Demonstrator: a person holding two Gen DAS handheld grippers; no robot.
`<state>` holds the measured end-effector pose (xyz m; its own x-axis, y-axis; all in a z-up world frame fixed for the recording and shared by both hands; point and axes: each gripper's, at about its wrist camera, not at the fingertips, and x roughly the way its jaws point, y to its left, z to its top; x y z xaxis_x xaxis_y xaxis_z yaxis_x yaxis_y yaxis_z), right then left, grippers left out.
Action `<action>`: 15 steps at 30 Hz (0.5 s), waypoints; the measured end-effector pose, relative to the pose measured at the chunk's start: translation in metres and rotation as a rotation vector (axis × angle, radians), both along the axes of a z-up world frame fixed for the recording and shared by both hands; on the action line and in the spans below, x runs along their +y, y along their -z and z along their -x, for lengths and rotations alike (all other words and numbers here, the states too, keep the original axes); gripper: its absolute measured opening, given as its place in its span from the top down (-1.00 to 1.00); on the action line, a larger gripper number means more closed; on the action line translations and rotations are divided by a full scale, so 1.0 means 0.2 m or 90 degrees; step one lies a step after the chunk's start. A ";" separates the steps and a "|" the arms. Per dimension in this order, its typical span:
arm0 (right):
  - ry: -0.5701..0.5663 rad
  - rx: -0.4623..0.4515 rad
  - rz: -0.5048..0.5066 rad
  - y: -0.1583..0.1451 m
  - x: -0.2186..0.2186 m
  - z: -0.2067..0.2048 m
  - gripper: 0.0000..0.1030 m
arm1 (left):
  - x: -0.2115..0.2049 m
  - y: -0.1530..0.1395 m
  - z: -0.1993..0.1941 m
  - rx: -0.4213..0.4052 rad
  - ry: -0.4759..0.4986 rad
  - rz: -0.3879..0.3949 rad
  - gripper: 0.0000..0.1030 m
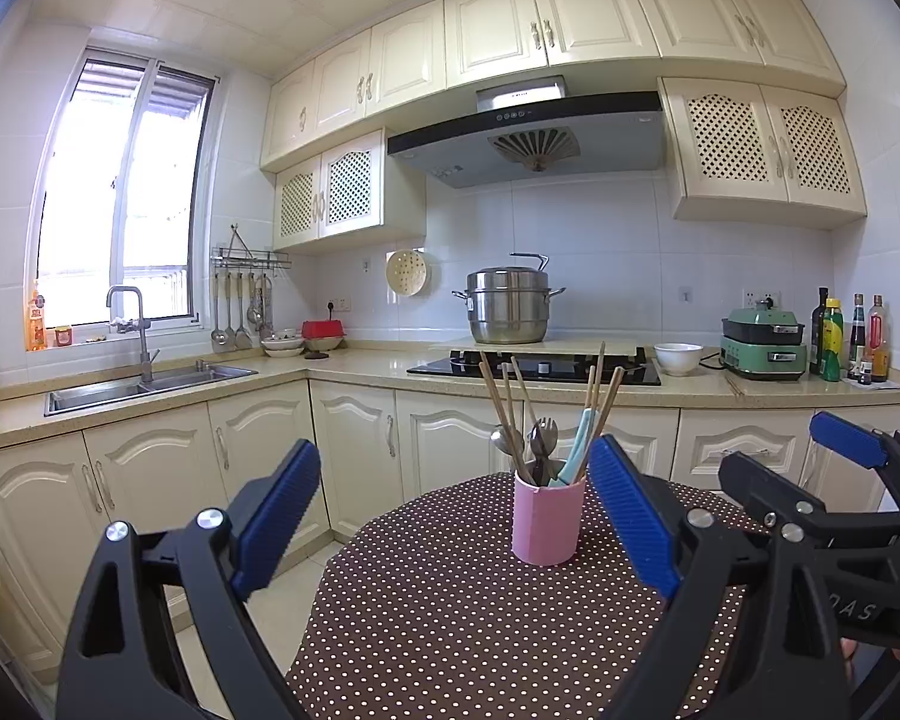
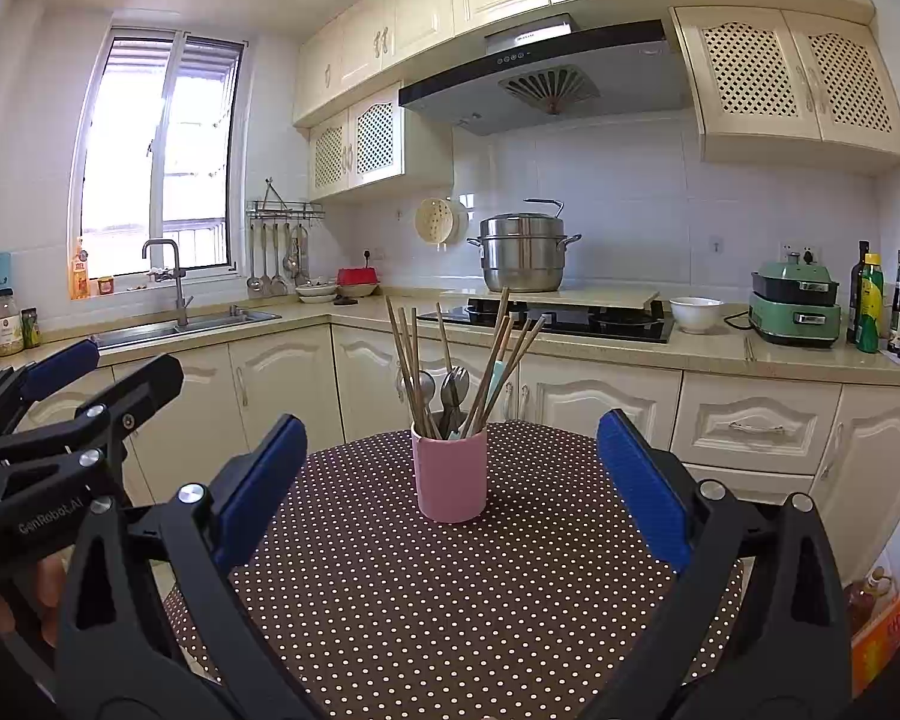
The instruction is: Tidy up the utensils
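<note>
Both tongs, left gripper (image 1: 456,516) and right gripper (image 2: 450,495), hang spread and empty near the pink cup (image 2: 450,471); pinch one chopstick (image 2: 403,360) high, lift straight.

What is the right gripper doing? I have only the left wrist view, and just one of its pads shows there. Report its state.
Observer: The right gripper is open. Both blue pads are wide apart and hold nothing, and the pink cup stands ahead of it.
Operator: Check low down, to the right of the table.
Observer: An orange box sits there, with a bottle next to it.
Operator: Now the counter left of the sink.
Observer: A large jar with pale contents stands near the counter's left end.
</note>
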<state>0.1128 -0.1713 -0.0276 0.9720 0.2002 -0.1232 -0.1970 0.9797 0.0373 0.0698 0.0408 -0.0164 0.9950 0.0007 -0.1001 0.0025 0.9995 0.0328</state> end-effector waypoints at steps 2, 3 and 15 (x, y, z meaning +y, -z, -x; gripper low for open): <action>0.000 0.000 0.001 0.00 0.00 0.00 -0.86 | 0.00 0.00 0.00 0.001 0.001 0.000 -0.74; 0.000 0.000 0.001 0.00 0.00 0.00 -0.86 | 0.00 0.00 0.00 0.001 0.001 0.000 -0.74; 0.001 0.005 0.002 0.01 0.00 0.00 -0.86 | 0.00 0.01 0.00 0.002 0.001 -0.003 -0.74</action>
<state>0.1130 -0.1719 -0.0299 0.9713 0.1986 -0.1309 -0.1956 0.9801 0.0351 0.0700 0.0406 -0.0190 0.9946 -0.0006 -0.1038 0.0045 0.9993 0.0377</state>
